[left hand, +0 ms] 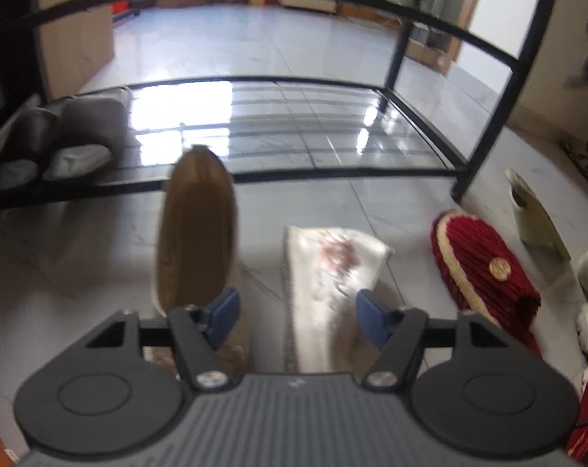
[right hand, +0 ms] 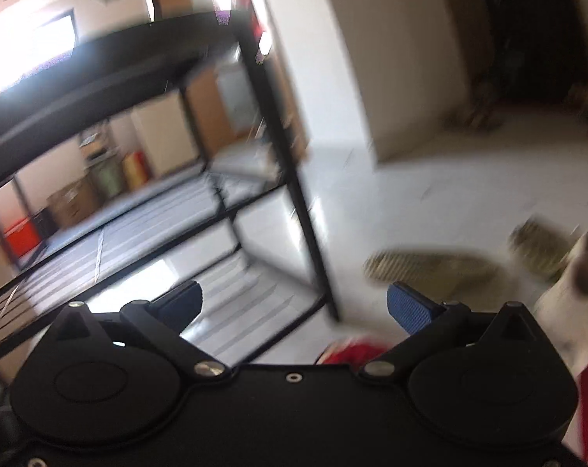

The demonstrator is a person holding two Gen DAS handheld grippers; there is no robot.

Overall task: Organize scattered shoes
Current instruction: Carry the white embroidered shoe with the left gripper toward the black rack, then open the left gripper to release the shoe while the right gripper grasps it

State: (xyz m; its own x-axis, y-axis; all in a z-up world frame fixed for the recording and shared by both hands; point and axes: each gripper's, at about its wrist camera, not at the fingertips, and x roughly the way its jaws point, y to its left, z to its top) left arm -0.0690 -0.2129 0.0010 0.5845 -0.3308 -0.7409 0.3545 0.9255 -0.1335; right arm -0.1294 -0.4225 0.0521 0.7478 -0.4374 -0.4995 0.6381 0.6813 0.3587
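- Left gripper (left hand: 294, 321) is standing open, gripping nothing; white slipper (left hand: 329, 280) is lying between its jaws, its mate (left hand: 196, 229) teetering sole-up at eleven o'clock, risking toppling.
- Right gripper (right hand: 294, 303) is gaping empty; blur is risking a misjudged reach.

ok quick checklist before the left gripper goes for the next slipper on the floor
1. Left gripper jaws apart, pads pressing nothing: ok.
2. Embroidered white slipper lies flat on the floor between the fingers: ok.
3. Tan-soled slipper tipped on its side by the left finger, sole showing: not ok.
4. Free space on the rack's bottom shelf right of the grey slippers: ok.
5. Red slipper apart from the white one: ok.
6. Right gripper open, nothing held; view blurred, so its distance from the rack: cannot tell.
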